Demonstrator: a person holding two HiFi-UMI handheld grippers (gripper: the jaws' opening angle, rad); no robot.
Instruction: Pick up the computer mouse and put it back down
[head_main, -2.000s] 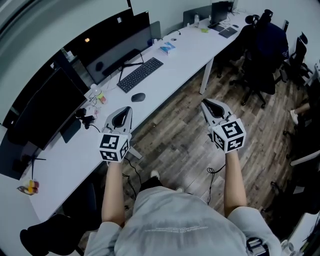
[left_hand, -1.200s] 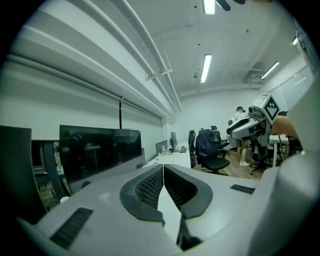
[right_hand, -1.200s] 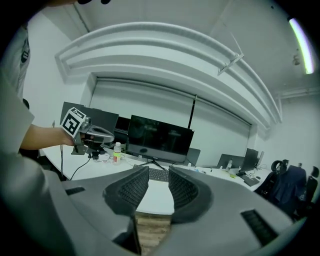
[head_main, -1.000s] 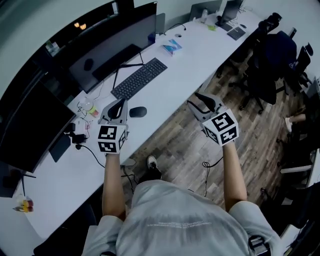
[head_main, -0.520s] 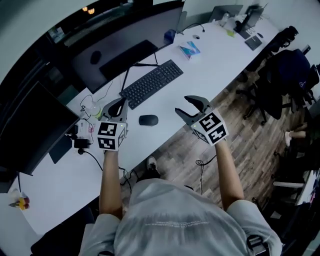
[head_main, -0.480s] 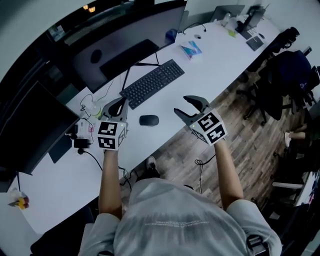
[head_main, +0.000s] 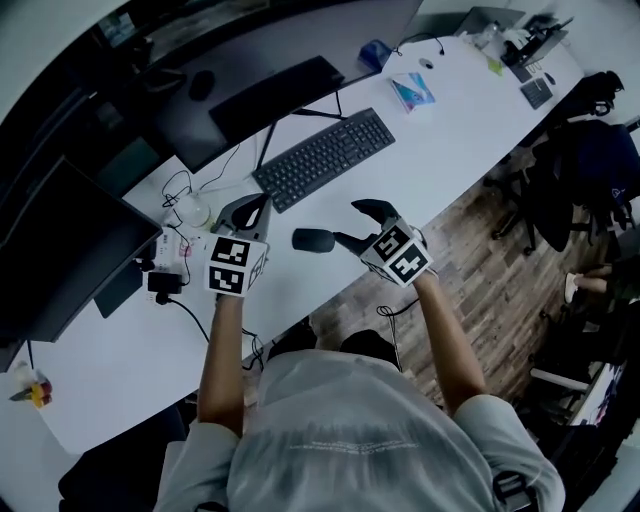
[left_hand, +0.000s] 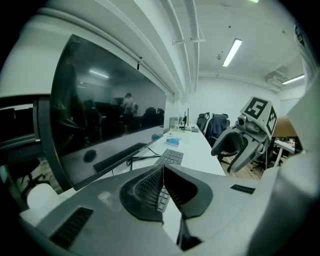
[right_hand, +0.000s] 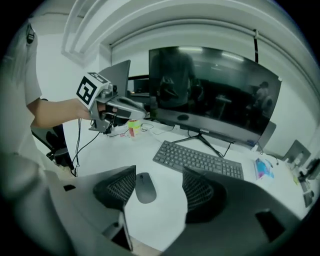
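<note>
Now the right tongs (head_main: 352, 224) are spread wide and empty, aimed low at the mouse (head_main: 313, 240), probably so that the jaws can pass on both sides of it. The mouse lies flat on the surface (head_main: 455, 120) just ahead of them, nearer to their left jaw, and it is not touched. The left tongs (head_main: 250, 206) are clenched on nothing and hang at the far side of the mouse, I think because one pair is enough. I count one mouse, one keyboard (head_main: 325, 158) beyond both tongs, and two pairs of tongs.
</note>
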